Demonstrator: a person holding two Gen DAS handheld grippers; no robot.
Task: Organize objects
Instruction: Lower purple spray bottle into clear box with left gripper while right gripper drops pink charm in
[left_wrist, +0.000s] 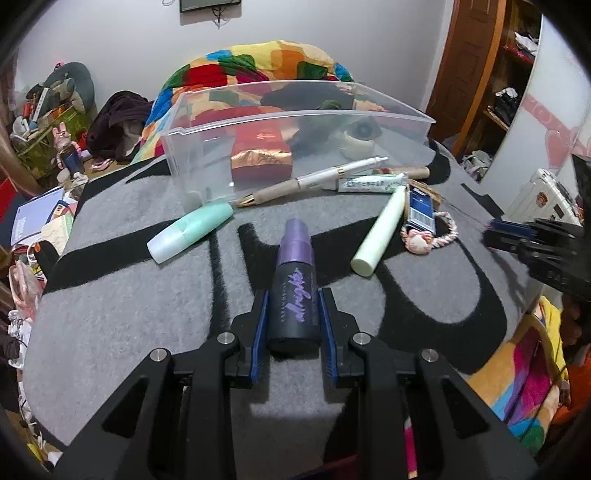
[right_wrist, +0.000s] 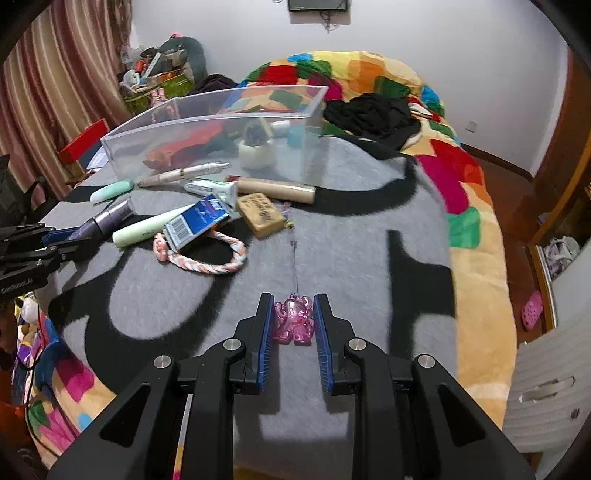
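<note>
1. The dark cylindrical spray bottle with a purple cap and purple lettering (left_wrist: 294, 291) lies at the centre of the left wrist view, its base between the blue pads of the left gripper (left_wrist: 293, 301), which pinch its sides; its cap points up the frame toward the bin.
2. The translucent pink elephant charm (right_wrist: 293, 320) sits low in the middle of the right wrist view, between the blue pads of the right gripper (right_wrist: 293, 308), which close against it; a thin beaded string runs from it up the frame.
3. Both things rest over the grey fleece blanket with broad black lettering (left_wrist: 122, 295).
4. Above the bottle in the left wrist view lie a mint-green capped tube (left_wrist: 190, 232) at left and a pale green stick tube (left_wrist: 378, 234) at right.
5. Just right of that stick lie a blue barcode box (left_wrist: 421, 210) and a pink-and-white braided rope loop (right_wrist: 207, 258).
6. Further up lie a beige-and-white pen with a gold tip (left_wrist: 306, 181) and a small white ointment tube with green print (left_wrist: 373, 183).
7. The clear rectangular plastic bin (left_wrist: 207, 151) stands in the upper middle, holding a red-and-gold packet (left_wrist: 260, 157) and a small white pot (right_wrist: 256, 152).
8. A tan stamped block (right_wrist: 260, 215) and a wooden roller (right_wrist: 275, 189) lie below the bin in the right wrist view.
</note>
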